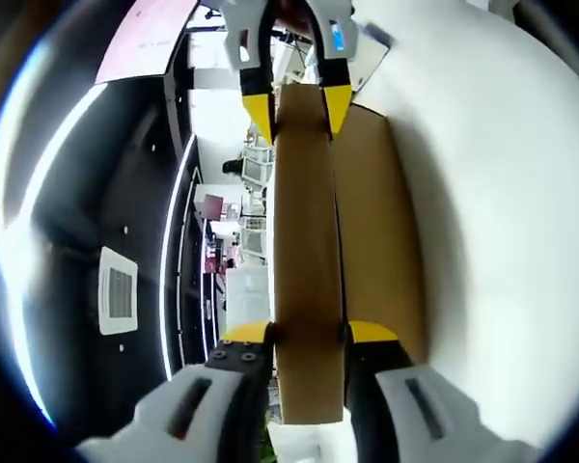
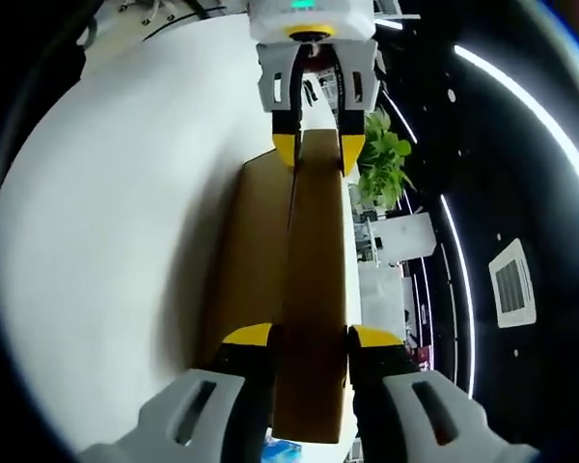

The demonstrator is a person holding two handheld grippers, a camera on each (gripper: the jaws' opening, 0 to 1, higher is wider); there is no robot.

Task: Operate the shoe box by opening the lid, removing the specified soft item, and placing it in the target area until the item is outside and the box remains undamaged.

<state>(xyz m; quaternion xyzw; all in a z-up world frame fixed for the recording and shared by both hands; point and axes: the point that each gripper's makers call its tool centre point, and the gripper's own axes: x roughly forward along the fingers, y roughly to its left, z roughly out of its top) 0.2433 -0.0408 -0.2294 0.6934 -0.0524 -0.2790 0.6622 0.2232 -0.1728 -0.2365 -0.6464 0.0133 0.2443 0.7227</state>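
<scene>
A brown cardboard shoe box lid (image 1: 309, 241) runs up the middle of the left gripper view, seen edge-on, with the box body (image 1: 384, 222) beside it on the white table (image 1: 502, 212). My left gripper (image 1: 309, 334) is shut on the near end of the lid, its yellow tips on either side. My right gripper (image 1: 298, 108) grips the far end. In the right gripper view the same lid (image 2: 314, 289) lies between my right gripper (image 2: 309, 336) and my left gripper (image 2: 317, 149), next to the box (image 2: 246, 260). The inside of the box is hidden.
Both views are rolled sideways, with the white table (image 2: 106, 212) on one side and a dark ceiling with light strips and a vent (image 2: 511, 280) on the other. A green plant (image 2: 381, 169) and white furniture (image 2: 396, 236) stand beyond the table.
</scene>
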